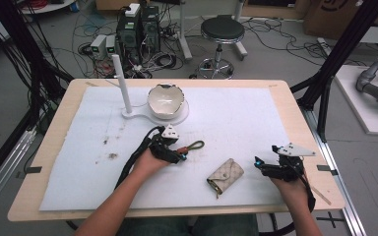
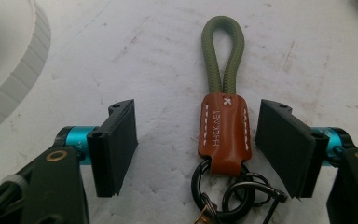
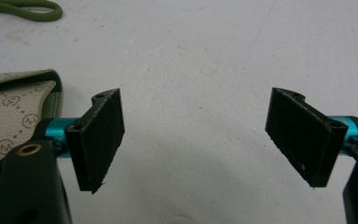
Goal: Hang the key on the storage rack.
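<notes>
Black jaws of the left claw [image 2: 198, 144] stand wide around a brown leather key strap [image 2: 223, 133] with an olive cord loop, untouched. The right claw [image 3: 196, 137] gapes wide over bare white mat [image 1: 236, 113], just beside a beige patterned key pouch [image 1: 225, 175] on the counter [image 1: 295, 103].

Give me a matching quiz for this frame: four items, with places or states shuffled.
Items:
1. keychain
2. pouch
3. bowl
4. right gripper

Places or states:
A. on the white stand at the far side of the mat
B. open, nothing between its jaws
C. between the open left gripper's jaws
D. flat on the mat between the two hands

Pairs: 1-C, 2-D, 3-A, 4-B
</notes>
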Motion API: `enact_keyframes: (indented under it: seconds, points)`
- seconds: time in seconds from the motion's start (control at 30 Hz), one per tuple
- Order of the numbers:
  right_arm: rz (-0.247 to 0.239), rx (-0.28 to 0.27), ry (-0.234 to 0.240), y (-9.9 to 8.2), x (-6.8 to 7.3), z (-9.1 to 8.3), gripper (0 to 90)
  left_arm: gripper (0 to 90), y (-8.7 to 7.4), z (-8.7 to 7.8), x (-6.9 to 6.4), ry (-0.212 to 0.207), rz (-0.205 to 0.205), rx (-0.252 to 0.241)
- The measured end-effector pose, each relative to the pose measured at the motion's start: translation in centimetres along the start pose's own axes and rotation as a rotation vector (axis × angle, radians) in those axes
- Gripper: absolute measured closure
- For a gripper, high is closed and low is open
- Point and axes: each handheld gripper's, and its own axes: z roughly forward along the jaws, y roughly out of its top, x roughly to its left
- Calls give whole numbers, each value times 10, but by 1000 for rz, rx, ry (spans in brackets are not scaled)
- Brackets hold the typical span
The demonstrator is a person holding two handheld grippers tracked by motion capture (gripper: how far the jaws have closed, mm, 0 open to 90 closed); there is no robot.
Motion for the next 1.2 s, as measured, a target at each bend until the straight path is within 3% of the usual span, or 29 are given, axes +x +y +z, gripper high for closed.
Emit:
enact_keyframes:
  seconds: [0.1, 0.23, 0.43, 0.6, 0.83, 1.0, 1.07, 1.1, 1.13, 1.2]
  points:
    - [3, 3, 0, 0, 0, 0, 199, 340, 0, 0, -1, 0, 1, 1]
    - [-1, 6, 1, 0, 2, 0, 199, 503, 2, -3, -6, -42, 45, 3]
    - [-7, 11, 4, 1, 3, 2, 199, 667, 2, -4, -10, -56, 61, 3]
    - [-16, 13, 8, 2, 4, 4, 199, 687, 2, -4, -10, -58, 72, 5]
    - [-21, 12, 10, 2, 4, 5, 199, 693, 5, -10, -10, -57, 52, -18]
    - [-20, 16, 14, 2, 5, 6, 199, 693, 8, -27, -6, -45, 20, -85]
    - [-24, 15, 15, 2, 5, 7, 199, 693, 12, -45, 1, -19, 1, -128]
    - [-24, 15, 15, 2, 5, 7, 199, 693, 12, -45, 1, -19, 1, -128]
    - [-20, 19, 16, 3, 5, 7, 199, 693, 14, -58, 5, -2, -16, -171]
    - [-20, 18, 16, 3, 5, 7, 199, 693, 15, -64, 7, 9, -25, -184]
